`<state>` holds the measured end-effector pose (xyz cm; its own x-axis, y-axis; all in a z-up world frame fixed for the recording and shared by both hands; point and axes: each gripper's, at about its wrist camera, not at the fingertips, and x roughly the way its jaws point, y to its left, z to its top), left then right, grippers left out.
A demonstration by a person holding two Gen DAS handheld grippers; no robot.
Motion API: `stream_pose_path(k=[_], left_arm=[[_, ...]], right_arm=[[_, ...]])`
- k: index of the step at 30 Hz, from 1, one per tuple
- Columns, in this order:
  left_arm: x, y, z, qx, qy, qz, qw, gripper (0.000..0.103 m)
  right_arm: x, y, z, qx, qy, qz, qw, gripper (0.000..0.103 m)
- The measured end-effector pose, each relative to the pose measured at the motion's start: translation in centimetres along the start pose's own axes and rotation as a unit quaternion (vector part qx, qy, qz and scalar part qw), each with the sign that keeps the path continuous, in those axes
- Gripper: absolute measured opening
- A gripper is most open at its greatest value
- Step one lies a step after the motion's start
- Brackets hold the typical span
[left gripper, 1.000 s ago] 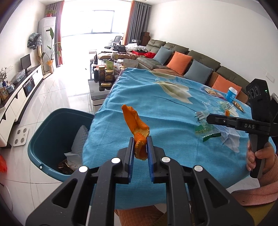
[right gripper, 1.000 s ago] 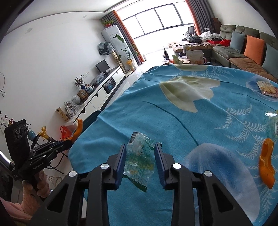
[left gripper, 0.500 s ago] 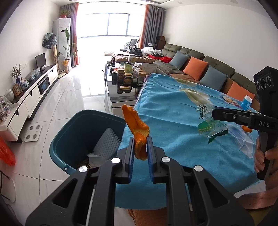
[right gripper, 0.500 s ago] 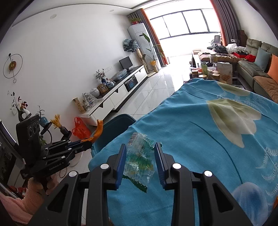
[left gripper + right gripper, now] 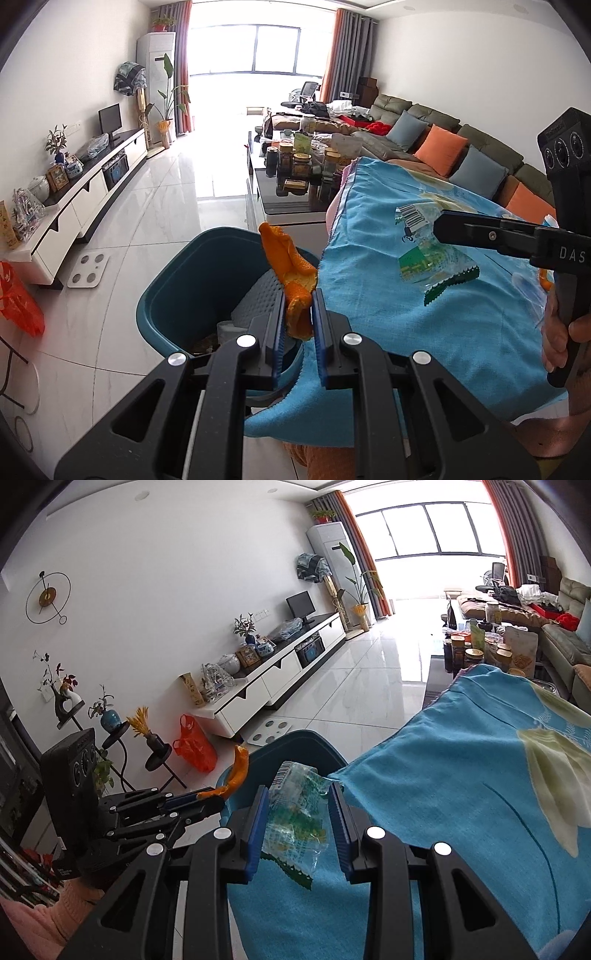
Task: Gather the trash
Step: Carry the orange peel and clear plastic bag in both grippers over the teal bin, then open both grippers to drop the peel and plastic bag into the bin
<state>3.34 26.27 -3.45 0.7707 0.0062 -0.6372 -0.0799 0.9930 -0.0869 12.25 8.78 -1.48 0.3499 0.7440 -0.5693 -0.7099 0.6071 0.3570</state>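
My left gripper (image 5: 298, 317) is shut on a curled strip of orange peel (image 5: 286, 266), holding it above the near rim of the teal bin (image 5: 173, 280) beside the table. My right gripper (image 5: 299, 808) is shut on a crumpled clear plastic wrapper (image 5: 295, 812) with green print and a barcode, held over the blue tablecloth's (image 5: 461, 794) corner near the bin (image 5: 295, 742). From the left wrist view the right gripper (image 5: 439, 225) shows side on, the wrapper (image 5: 424, 254) hanging from it. The right wrist view shows the left gripper (image 5: 218, 797) with the peel (image 5: 238, 771) sticking up.
The bin holds grey dimpled packaging (image 5: 258, 299) and paper scraps. A low black table with jars (image 5: 299, 166) stands beyond the bin, a white TV bench (image 5: 77, 206) along the left wall, a sofa (image 5: 443, 144) at the right. An orange bag (image 5: 18, 302) and a scale (image 5: 88, 271) lie on the tiled floor.
Both grippers have swung left from over the table toward the bin, each still carrying its piece. The bin now fills the middle of both views.
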Motion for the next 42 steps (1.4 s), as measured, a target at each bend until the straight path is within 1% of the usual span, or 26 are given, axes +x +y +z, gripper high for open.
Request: stream_pose_path(k=[7,19,24,29,33,34,36,39,42], left_arm=[[0.4,0.8,0.0,-0.004,0.004,0.011,0.9999,0.014],[3.3,2.4,0.0,-0.024,0.03,0.032,0.9987,0.014],[4.8,3.1,0.1,-0.033,0.04,0.035,0.998,0.015],[6.7,4.1,-0.1,-0.048,0.056,0.03,0.9968,0.015],[8.3,4.9,-0.2,-0.061,0.067,0.03,0.9954,0.015],[8.6,5.2,-0.3,-0.065,0.068,0.033,0.995,0.016],[9.2,5.4,-0.5,-0.07,0.071,0.036,0.9944,0.022],[9.6,5.6,-0.6,-0.077,0.071,0.036,0.9938,0.024],[9.3,5.6,-0.7,-0.083,0.065,0.037,0.9937,0.029]], right_arm=[[2.4,1.6,1.1,-0.012,0.007,0.007,1.0,0.031],[7.6,2.6,2.2,-0.014,0.041,0.01,0.999,0.031],[9.8,2.8,2.1,-0.013,0.062,0.006,0.998,0.032],[11.8,2.7,2.2,-0.006,0.08,-0.001,0.997,0.032],[12.6,2.6,2.2,0.005,0.088,-0.002,0.996,0.035],[12.8,2.5,2.2,0.008,0.09,-0.001,0.996,0.035],[12.9,2.3,2.1,0.014,0.092,-0.001,0.996,0.035],[12.7,2.0,2.1,0.021,0.09,0.001,0.996,0.035],[12.0,1.6,2.0,0.023,0.085,0.002,0.996,0.035]])
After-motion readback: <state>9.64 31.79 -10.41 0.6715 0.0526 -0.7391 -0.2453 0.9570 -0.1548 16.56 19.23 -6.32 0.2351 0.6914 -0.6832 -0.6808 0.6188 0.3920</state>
